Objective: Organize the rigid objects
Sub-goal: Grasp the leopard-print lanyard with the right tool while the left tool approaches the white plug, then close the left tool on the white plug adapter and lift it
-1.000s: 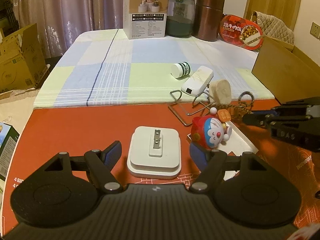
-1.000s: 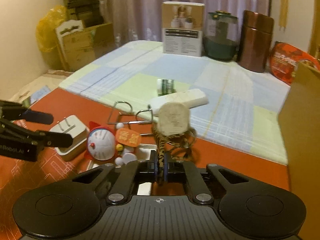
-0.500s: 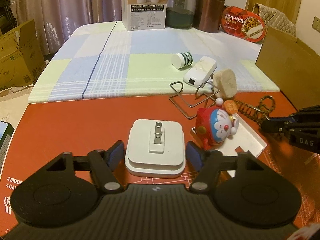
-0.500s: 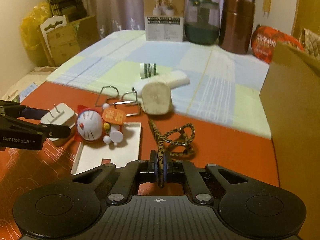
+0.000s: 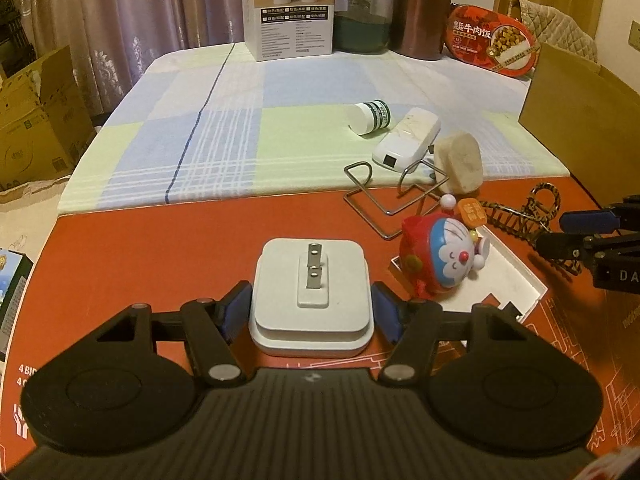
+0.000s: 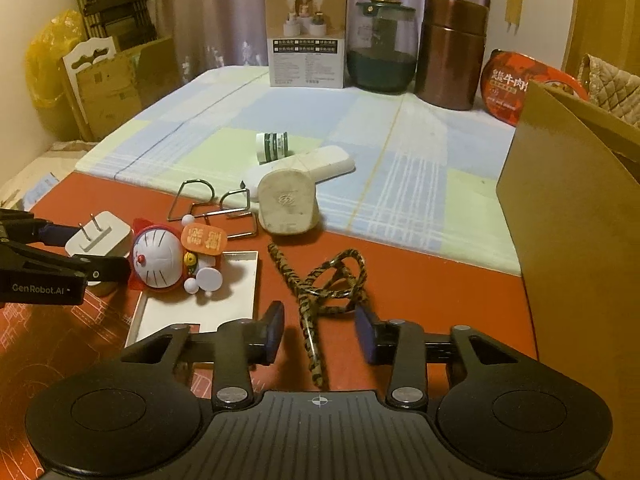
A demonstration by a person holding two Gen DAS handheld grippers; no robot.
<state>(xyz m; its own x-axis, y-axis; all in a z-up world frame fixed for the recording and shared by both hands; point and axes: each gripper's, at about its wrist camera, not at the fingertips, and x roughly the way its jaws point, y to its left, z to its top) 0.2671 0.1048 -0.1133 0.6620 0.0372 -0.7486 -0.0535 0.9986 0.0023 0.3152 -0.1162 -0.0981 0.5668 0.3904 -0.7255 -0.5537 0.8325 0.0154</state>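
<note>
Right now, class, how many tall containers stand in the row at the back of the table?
2: a green glass jar beside the printed box, and a brown canister to the jar's right.

White plug adapter [image 5: 311, 294]: square, flat on red mat [image 5: 168, 248], two prongs up; left of Doraemon toy [image 5: 442, 254]; toy red-blue, tipped on side, partly on white tray [image 5: 508, 280]; leopard-print hair claw [image 6: 324, 292] on mat right of toy; wire holder [image 5: 384, 200] and beige rounded block [image 5: 458, 162] behind toy; white remote [image 5: 406, 140] and small green-banded bottle [image 5: 368, 117] on side, farther behind toy on checked cloth.
</note>
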